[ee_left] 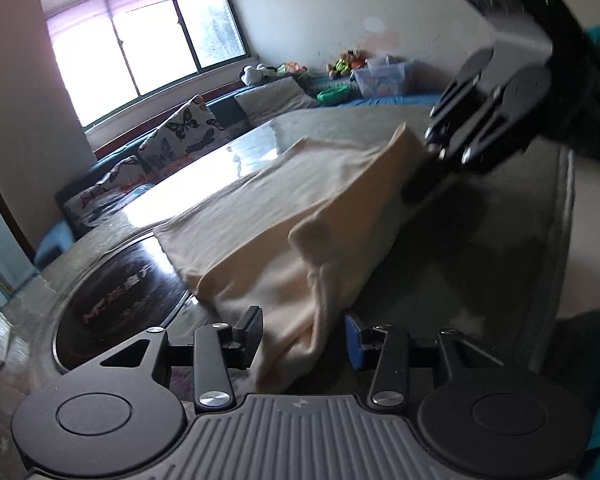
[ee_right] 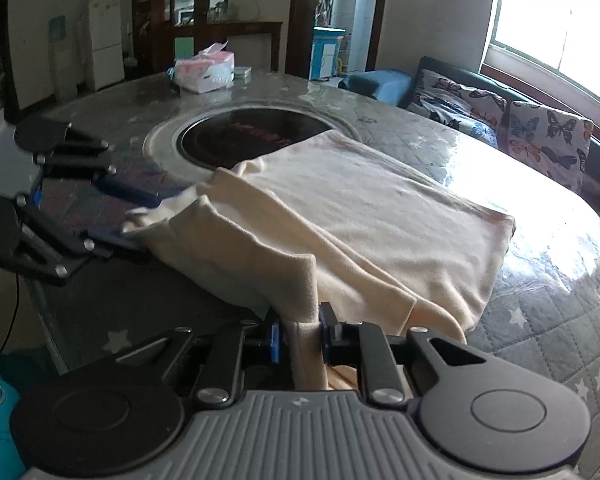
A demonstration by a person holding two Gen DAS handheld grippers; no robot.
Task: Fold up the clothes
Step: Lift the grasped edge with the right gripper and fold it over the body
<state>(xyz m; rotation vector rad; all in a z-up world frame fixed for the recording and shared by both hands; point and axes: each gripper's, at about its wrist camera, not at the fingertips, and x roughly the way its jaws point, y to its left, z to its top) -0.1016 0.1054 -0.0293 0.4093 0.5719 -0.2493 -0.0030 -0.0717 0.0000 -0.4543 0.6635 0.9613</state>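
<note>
Cream fabric is pinched between the nearly closed jaws of the right gripper, a raised fold of the garment lying on the table. Around its other corner the left gripper is parted, pads clear of the cloth. That corner should be clamped first, then both lifted evenly.

Your right gripper points down at a slant, its jaws pinched tight on a fold of the cream garment — cloth bunches between the pads. Your left gripper tilts downward too, jaws parted, cloth hanging loose between them — unpressed.
</note>
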